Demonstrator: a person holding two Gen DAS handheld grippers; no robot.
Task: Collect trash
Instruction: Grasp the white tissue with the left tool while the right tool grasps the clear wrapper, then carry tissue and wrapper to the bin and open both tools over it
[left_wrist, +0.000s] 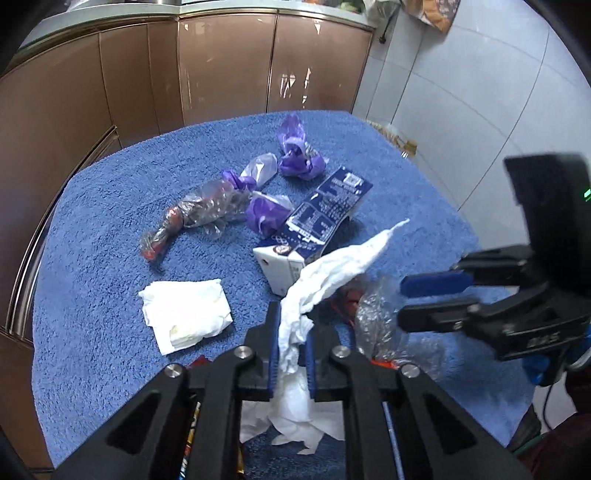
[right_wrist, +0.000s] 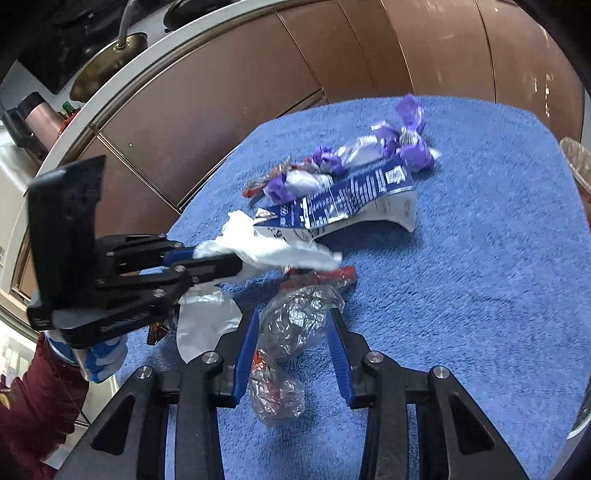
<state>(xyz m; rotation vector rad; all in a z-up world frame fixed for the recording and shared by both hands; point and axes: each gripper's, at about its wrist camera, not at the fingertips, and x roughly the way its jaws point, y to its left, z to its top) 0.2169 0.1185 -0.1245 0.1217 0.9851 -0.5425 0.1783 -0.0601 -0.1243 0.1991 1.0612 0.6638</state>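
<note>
Left wrist view: the left gripper (left_wrist: 291, 332) pinches a white tissue (left_wrist: 332, 273) above the blue towel (left_wrist: 92, 229). A folded napkin (left_wrist: 186, 314) lies to its left, a carton (left_wrist: 317, 218) and purple wrappers (left_wrist: 295, 151) beyond. The right gripper (left_wrist: 406, 299) reaches in beside a clear wrapper (left_wrist: 373, 314).

Right wrist view: the right gripper (right_wrist: 291, 325) is spread around the clear wrapper (right_wrist: 295, 325), not touching it. The left gripper (right_wrist: 236, 266) holds the tissue (right_wrist: 266, 251) near the carton (right_wrist: 351, 203).

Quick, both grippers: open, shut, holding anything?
Left gripper: shut on the white tissue.
Right gripper: open, jaws either side of the clear crumpled wrapper, not clamped.
</note>
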